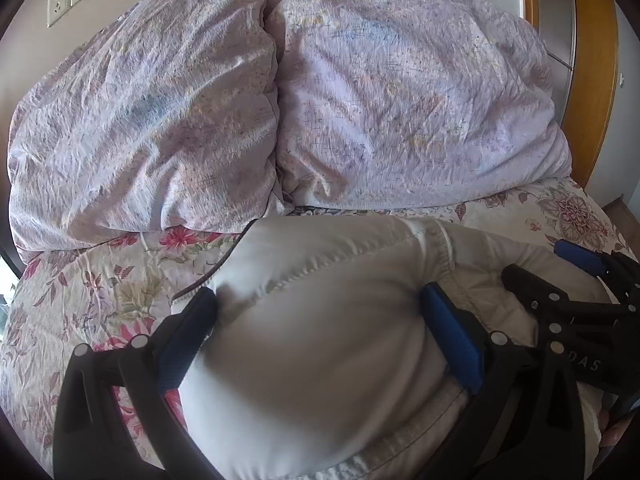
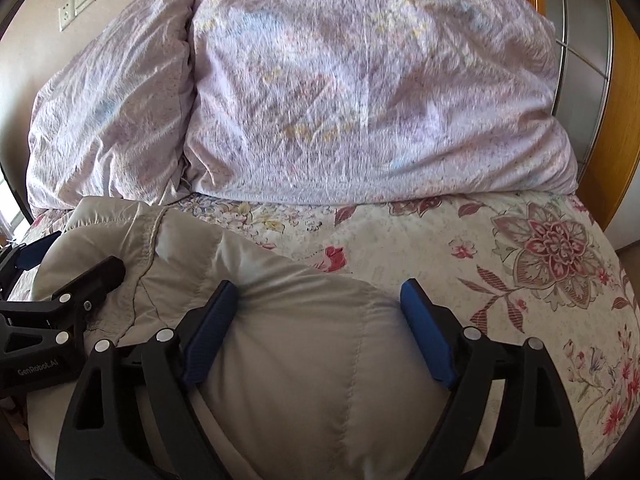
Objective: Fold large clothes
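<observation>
A pale grey padded jacket [image 1: 340, 360] lies bunched on the flowered bedsheet [image 1: 100, 280] at the near edge of the bed. My left gripper [image 1: 320, 294] straddles a puffed fold of it, and both blue pads dent the fabric, so it is shut on the jacket. Just to its right, my right gripper [image 1: 540, 264] rests on the same garment. In the right wrist view the jacket [image 2: 312, 360] bulges between the wide jaws of the right gripper [image 2: 318, 287]; the left pad brushes the cloth and the right pad sits at the jacket's edge without pinching. The left gripper [image 2: 76, 256] shows at the left.
Two large lilac pillows or folded duvets [image 1: 360, 100] fill the far half of the bed. A wall with sockets [image 1: 56, 8] is at the far left, and a wooden wardrobe [image 1: 596, 80] at the right. Bare flowered sheet [image 2: 520, 280] stretches to the right of the jacket.
</observation>
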Demonstrator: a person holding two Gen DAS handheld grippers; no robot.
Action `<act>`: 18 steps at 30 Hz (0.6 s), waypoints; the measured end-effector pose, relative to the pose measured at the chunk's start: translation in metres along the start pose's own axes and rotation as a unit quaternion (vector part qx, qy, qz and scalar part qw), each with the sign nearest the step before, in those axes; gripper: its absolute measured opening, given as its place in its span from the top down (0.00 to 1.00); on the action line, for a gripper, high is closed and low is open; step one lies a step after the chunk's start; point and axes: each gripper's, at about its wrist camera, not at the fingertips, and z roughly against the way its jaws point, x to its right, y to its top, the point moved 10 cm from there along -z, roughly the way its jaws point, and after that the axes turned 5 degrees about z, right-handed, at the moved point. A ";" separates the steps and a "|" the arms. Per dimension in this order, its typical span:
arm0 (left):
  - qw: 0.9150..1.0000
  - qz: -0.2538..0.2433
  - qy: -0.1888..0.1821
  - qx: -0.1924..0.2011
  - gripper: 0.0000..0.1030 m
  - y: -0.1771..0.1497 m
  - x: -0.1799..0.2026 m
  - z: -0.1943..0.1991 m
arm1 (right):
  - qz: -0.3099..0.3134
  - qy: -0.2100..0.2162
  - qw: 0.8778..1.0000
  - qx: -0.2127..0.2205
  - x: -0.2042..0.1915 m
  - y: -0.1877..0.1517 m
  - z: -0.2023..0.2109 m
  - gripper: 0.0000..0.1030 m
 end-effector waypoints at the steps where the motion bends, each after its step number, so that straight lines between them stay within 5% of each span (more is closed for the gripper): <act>1: 1.000 0.000 0.001 -0.003 0.02 -0.001 0.000 -0.002 | -0.003 0.002 1.000 -0.004 0.000 -0.001 -0.002 0.16; 11: 1.000 0.006 0.004 0.000 0.02 -0.001 0.001 -0.009 | -0.024 0.010 1.000 0.003 0.006 0.001 -0.008 0.14; 18: 0.996 0.060 -0.070 -0.021 0.02 -0.008 -0.013 0.015 | -0.045 0.025 0.999 -0.013 0.007 -0.004 0.017 0.13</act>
